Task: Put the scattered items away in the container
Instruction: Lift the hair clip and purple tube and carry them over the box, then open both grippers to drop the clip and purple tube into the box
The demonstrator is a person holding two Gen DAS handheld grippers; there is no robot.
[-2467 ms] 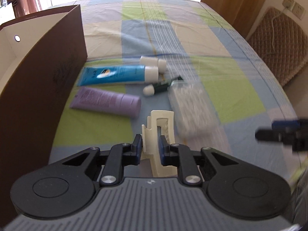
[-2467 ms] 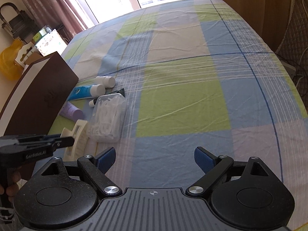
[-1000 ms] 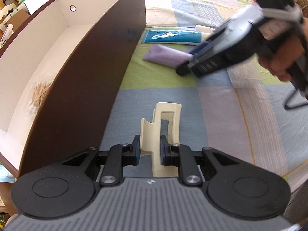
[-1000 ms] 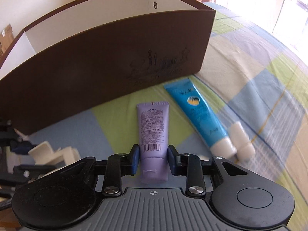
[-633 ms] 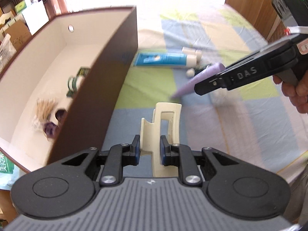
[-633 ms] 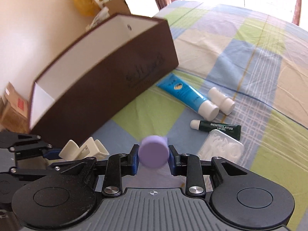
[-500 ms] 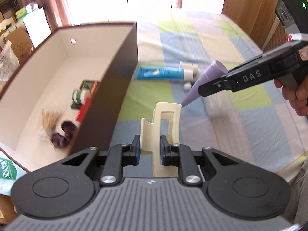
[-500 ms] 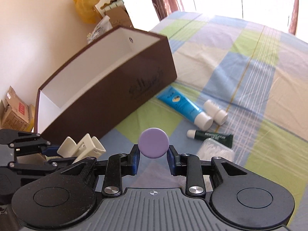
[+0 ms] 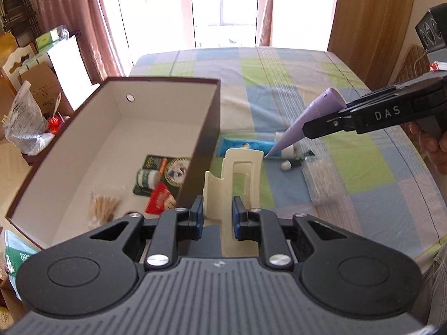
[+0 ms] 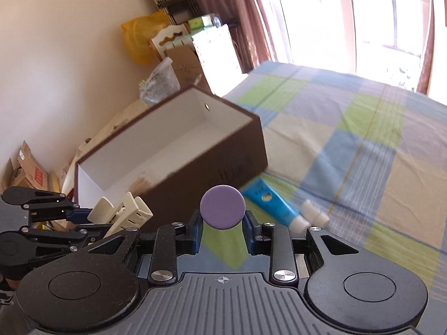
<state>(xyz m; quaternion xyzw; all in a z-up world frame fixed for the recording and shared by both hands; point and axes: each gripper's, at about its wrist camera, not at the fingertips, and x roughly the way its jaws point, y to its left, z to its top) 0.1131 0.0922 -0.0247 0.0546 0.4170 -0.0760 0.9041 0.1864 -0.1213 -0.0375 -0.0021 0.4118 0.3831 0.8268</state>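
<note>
My left gripper [image 9: 215, 217] is shut on a cream hair claw clip [image 9: 240, 178], held in the air over the near right edge of the brown box [image 9: 205, 128]. The box is white inside and holds several small items [image 9: 159, 173]. My right gripper [image 10: 222, 231] is shut on a purple tube [image 10: 222, 207], cap end facing the camera. In the left wrist view the same purple tube [image 9: 304, 120] hangs above the bed to the right of the box. A blue tube [image 9: 245, 146], a small green tube [image 9: 297, 162] and a clear packet [image 9: 321, 181] lie on the bed.
The checked bedsheet [image 9: 363, 167] stretches to the right and far side. Bags and cartons [image 10: 167, 55] crowd the floor beyond the box on the left. A person's hand [image 9: 433, 145] grips the right tool. A wooden door [image 9: 368, 28] and a wicker chair [image 9: 413, 64] stand at right.
Both grippers have risen and tipped up. The purple tube was lifted off the bed and now hangs higher. The claw clip moved nearer the box's open top.
</note>
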